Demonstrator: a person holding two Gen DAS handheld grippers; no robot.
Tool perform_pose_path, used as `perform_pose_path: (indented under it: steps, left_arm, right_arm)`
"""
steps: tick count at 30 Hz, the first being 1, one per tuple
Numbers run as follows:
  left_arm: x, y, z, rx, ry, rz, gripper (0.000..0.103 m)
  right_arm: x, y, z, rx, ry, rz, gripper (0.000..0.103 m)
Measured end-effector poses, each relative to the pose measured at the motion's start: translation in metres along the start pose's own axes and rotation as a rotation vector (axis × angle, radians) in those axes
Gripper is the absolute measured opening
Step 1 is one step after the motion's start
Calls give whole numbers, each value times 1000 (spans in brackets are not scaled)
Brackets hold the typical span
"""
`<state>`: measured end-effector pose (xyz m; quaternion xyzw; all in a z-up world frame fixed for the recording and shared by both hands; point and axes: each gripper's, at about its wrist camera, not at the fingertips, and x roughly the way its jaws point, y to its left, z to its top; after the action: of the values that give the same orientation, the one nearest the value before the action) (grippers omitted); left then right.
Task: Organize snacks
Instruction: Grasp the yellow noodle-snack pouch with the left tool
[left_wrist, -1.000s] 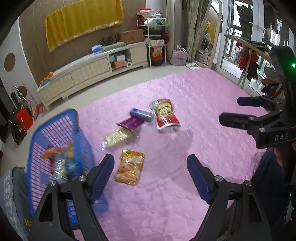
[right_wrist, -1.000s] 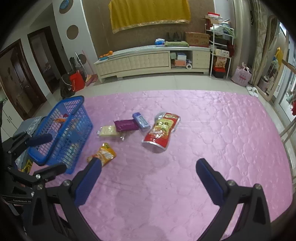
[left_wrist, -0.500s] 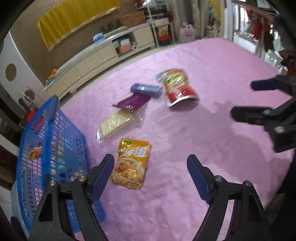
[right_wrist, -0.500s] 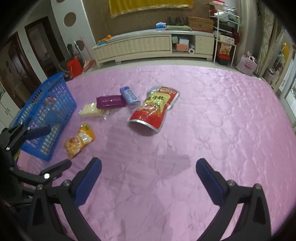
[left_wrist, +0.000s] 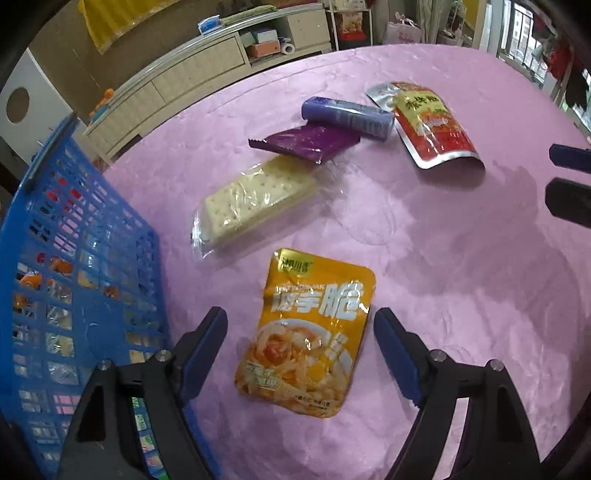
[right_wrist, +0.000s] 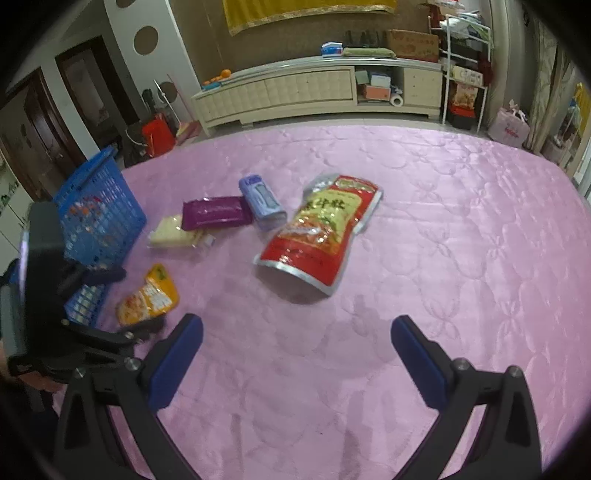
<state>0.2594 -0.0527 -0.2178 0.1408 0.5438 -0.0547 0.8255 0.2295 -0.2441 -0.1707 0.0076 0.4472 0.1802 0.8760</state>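
Five snacks lie on the pink quilted cover. An orange pouch lies flat between the fingers of my open left gripper, which hovers just above it. Beyond lie a clear cracker pack, a purple bar, a blue-grey roll and a red pouch. A blue basket with snacks inside stands at the left. My right gripper is open and empty, short of the red pouch; the orange pouch lies to its left.
A long cream cabinet and a white shelf rack stand against the far wall beyond the cover. The basket sits at the cover's left edge. The right gripper's fingers show at the right edge of the left wrist view.
My left gripper has dropped and moved forward until the orange pouch lies between its fingers. My right gripper has moved forward and lower toward the red pouch. Both stay open.
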Motion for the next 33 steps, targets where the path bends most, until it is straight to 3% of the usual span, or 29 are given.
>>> perform_pose_path:
  steps: [3, 5, 10, 16, 23, 25, 27, 30, 33]
  left_arm:
    - [4, 6, 2, -41, 41, -60, 80]
    - [11, 11, 4, -71, 81, -152, 80]
    - [6, -5, 1, -38, 74, -195, 81]
    - [6, -10, 4, -70, 64, -204, 81]
    - [11, -7, 16, -57, 67, -115, 81]
    - [17, -2, 22, -62, 79, -122, 80]
    - [21, 5, 24, -88, 93, -168, 76]
    - [19, 10, 25, -93, 94, -175, 53]
    - [16, 5, 24, -62, 113, -175, 48]
  right_arm:
    - [-3, 1, 0, -15, -11, -14, 103]
    - [-2, 0, 0, -5, -8, -12, 103]
    - [-5, -5, 1, 10, -16, -13, 103]
    - [-9, -10, 1, 25, -20, -22, 103]
    - [-11, -12, 1, 38, -19, -25, 103]
    - [-11, -12, 2, 45, -18, -18, 103]
    - [-11, -11, 2, 47, -20, -14, 103]
    - [-12, -10, 3, 48, -22, -12, 103]
    - [-12, -9, 5, 59, -22, 3, 103]
